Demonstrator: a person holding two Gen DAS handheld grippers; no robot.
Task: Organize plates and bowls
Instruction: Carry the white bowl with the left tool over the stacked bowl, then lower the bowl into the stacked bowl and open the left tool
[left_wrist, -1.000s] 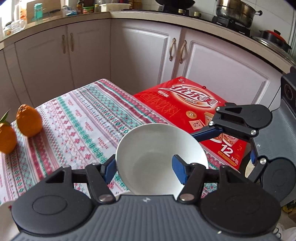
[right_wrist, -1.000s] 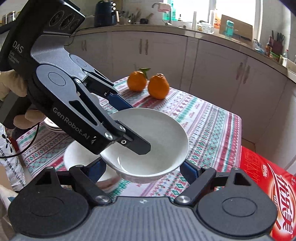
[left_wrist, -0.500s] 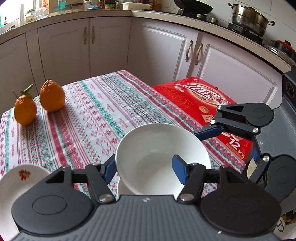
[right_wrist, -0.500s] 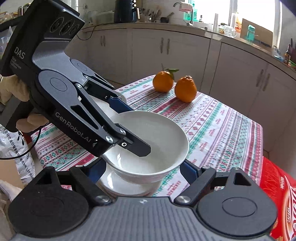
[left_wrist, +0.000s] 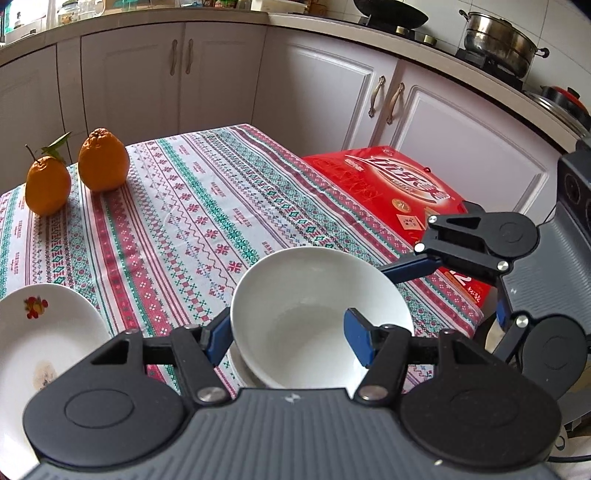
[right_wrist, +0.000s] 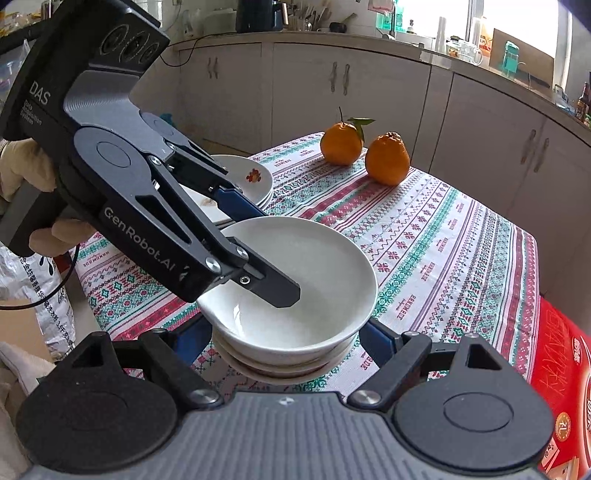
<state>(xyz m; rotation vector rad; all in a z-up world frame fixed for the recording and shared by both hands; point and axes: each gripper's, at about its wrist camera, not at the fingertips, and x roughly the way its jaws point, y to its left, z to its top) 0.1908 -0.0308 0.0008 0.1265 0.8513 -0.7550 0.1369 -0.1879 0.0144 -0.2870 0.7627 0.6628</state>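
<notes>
Now the left gripper (right_wrist: 255, 245) is clamping the rim of a plain white bowl (right_wrist: 295, 280), one finger reaching inside the bowl and the blue-padded one pressing its outer wall, while a gloved hand (right_wrist: 22, 166) is gripping the handle. The right gripper (right_wrist: 284, 338) is straddling the same bowl low down, its jaws standing apart on either side; whether its pads are actually pressing the wall cannot be told from either view. The bowl is sitting over a second white bowl (right_wrist: 280, 365) on the patterned tablecloth (right_wrist: 443, 251), apparently nested in it or just about to settle, so this stacking step is looking nearly finished, with only the release left. Just beyond, a stack of white plates with a red flower print (right_wrist: 255, 181) is already standing together near the table edge. Two oranges (right_wrist: 364, 151) are lying at the far corner, and a red carton (left_wrist: 399, 192) is resting off the table's side. Judging by what shows, little crockery is remaining loose.
</notes>
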